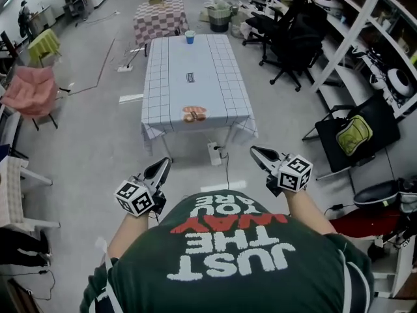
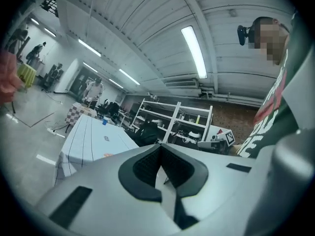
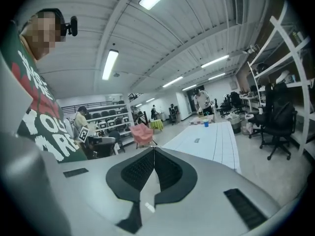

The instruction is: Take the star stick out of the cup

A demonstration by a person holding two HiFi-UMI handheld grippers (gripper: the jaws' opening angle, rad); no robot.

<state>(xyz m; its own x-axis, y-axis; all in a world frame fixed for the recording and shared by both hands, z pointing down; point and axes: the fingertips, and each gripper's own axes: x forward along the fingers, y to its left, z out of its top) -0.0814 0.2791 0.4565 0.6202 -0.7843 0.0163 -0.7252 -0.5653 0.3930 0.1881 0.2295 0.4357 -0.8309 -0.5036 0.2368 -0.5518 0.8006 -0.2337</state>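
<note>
Head view: above the person [image 1: 228, 253], facing steeply down and forward, tabletop [image 1: 215, 90] well ahead. Both gripper views: low, tilted upward, sharing that distant tabletop.

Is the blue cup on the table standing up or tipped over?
Standing up. The blue cup sits upright at the far end of the table, with its lighter rim on top. What is inside is too small to tell.
</note>
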